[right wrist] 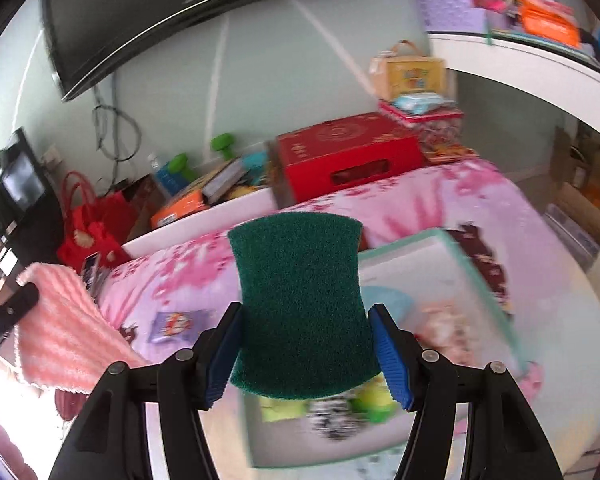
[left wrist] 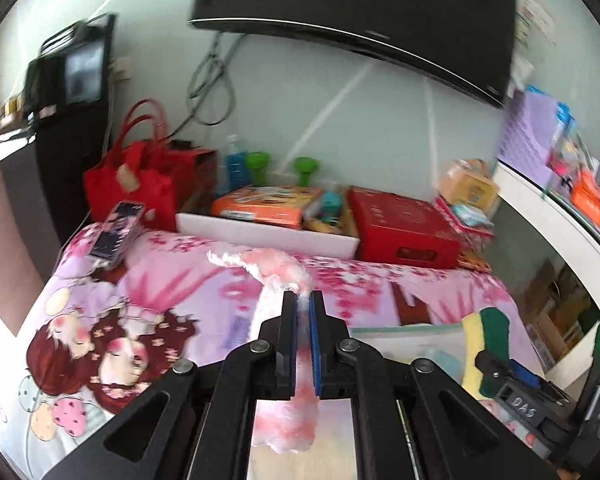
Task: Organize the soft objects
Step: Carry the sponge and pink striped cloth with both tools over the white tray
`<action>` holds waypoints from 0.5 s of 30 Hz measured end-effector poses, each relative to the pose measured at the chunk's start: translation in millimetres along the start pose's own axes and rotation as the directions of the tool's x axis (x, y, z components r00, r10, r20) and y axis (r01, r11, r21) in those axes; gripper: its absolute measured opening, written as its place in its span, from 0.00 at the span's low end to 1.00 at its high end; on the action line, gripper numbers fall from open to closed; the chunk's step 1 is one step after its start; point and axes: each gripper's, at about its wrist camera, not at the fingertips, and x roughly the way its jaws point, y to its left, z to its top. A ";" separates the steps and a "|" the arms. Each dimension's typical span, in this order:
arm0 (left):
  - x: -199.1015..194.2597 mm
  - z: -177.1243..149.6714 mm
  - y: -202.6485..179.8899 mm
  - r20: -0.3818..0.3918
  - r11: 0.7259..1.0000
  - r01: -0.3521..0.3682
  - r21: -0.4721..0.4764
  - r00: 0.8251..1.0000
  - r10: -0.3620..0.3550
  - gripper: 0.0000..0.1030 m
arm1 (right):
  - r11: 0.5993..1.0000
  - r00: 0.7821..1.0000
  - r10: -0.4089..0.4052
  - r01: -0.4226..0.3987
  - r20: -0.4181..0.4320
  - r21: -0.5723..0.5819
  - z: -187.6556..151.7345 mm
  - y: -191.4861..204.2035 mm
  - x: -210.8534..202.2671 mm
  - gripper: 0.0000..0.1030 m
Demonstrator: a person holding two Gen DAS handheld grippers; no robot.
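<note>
The left gripper [left wrist: 304,300] is clamped narrow on a pink cloth [left wrist: 276,268], a fluffy, fuzzy piece in pale pink with lighter ribbed stripes and a white frayed-looking edge. The cloth is pinched between the blue pads; part of it flops forward over the fingertips and the rest hangs below the jaws, above the bed [left wrist: 188,280] with its pink cartoon-print cover. In the right wrist view the same cloth [right wrist: 56,320] drapes as a soft sheet at the far left.

Further right, the right gripper [right wrist: 306,320] holds a sponge [right wrist: 300,300] across its width, the jaws standing fairly wide with the blue pads pressed on its narrowed waist. Its upper face is a dark green, coarse scouring layer; the left wrist view shows the sponge [left wrist: 486,344] from the side, with a yellow foam layer under the green. It is held up in the air over a shallow mint-rimmed bin [right wrist: 476,264] on the bed, whose contents are blurred.
</note>
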 end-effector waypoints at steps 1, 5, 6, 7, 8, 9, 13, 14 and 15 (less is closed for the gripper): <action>1.2 -1.7 -17.3 -0.007 1.000 0.018 0.016 1.000 -0.018 0.05 | 1.000 1.000 -0.012 0.012 -0.007 0.015 -0.1 -15.2 1.5 0.64; 7.7 -6.2 -65.1 -0.010 0.996 0.028 0.088 1.000 -0.027 0.05 | 0.996 0.999 -0.020 0.022 -0.029 0.081 -0.3 -58.3 11.2 0.64; 10.6 -7.3 -77.9 -0.011 0.994 0.039 0.100 0.999 -0.038 0.05 | 0.994 0.999 -0.022 0.025 -0.033 0.103 -0.6 -67.6 13.3 0.64; 12.7 -6.7 -85.6 -0.014 0.993 0.053 0.102 0.999 -0.052 0.05 | 0.992 0.999 -0.022 0.026 -0.035 0.122 -0.9 -75.8 14.7 0.64; 13.7 -5.8 -93.3 -0.014 0.992 0.072 0.104 0.997 -0.071 0.05 | 0.989 0.999 -0.023 0.028 -0.035 0.143 -0.8 -84.0 15.2 0.64; 14.0 -4.5 -102.0 -0.011 0.989 0.094 0.110 0.996 -0.094 0.05 | 0.985 0.999 -0.029 0.033 -0.028 0.168 -0.7 -93.3 14.1 0.64; 12.4 -0.3 -130.6 0.027 0.974 0.159 0.162 0.986 -0.166 0.05 | 0.978 0.997 -0.072 0.073 -0.010 0.194 -0.3 -113.3 9.4 0.64; 13.7 0.8 -133.1 0.027 0.972 0.172 0.162 0.983 -0.179 0.05 | 0.976 0.997 -0.077 0.077 -0.008 0.206 -0.3 -116.0 9.4 0.64; 14.8 1.0 -136.6 0.020 0.967 0.193 0.163 0.980 -0.199 0.05 | 0.971 0.996 -0.083 0.084 -0.014 0.224 0.0 -119.0 10.1 0.64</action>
